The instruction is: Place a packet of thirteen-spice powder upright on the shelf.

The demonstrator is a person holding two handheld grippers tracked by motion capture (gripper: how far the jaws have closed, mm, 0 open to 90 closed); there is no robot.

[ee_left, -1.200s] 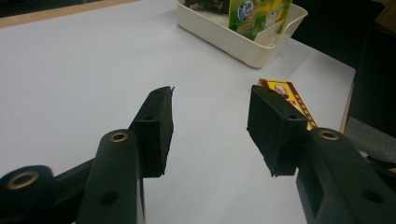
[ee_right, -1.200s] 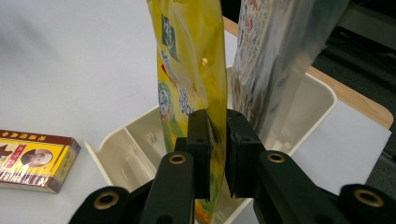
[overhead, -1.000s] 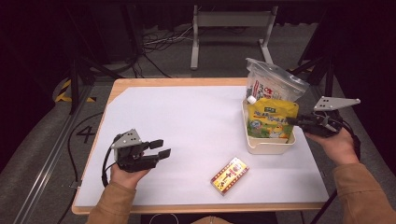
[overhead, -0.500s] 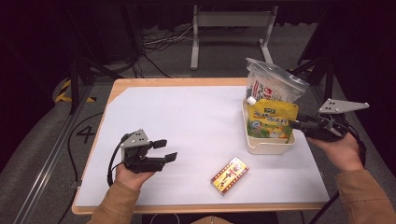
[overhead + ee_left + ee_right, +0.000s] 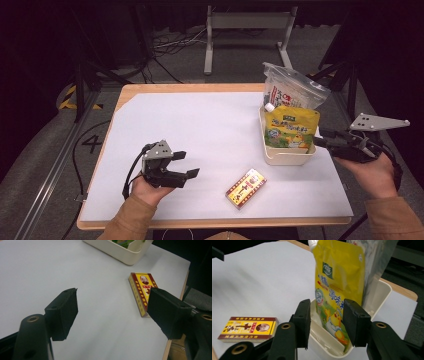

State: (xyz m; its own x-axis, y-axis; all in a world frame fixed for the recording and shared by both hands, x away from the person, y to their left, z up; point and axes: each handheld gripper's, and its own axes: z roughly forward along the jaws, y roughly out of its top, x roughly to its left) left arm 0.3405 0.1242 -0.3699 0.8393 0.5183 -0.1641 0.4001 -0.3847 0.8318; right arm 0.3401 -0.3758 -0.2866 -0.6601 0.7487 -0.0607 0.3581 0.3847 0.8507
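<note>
A flat red-and-yellow cardboard box (image 5: 245, 188) printed with a small portrait and large dark characters, too small to read with certainty, lies on the white table sheet (image 5: 200, 135) just ahead of the left gripper (image 5: 186, 165), whose black jaws stand wide apart with nothing between them; in the left gripper view the box (image 5: 143, 293) lies flat just beyond the tip of that gripper's right-hand jaw, not touching it. Since a second ago the left gripper has slid nearer the box and its jaws now point toward it, while the box itself has not moved. At the table's far side, the right gripper (image 5: 324, 138), topped by a grey three-cornered plate, hovers just beside the cream plastic rectangular bin (image 5: 287, 156), jaws partly open and gripping nothing; it has drifted slightly outward and lower from where it was. In the right gripper view the bin's rim (image 5: 387, 291) shows between and beyond the jaws, and directly ahead stands a glossy yellow spouted pouch (image 5: 339, 280) with a white cap, a green logo square, Chinese lettering and a cartoon chick. Behind the pouch, farther from that gripper, leans a crinkled clear plastic bag (image 5: 295, 92) with red-and-white printing that is not legible. The bin's walls are smooth and rounded at the corners, and the sheet covers a pale wooden tabletop (image 5: 190, 88).
</note>
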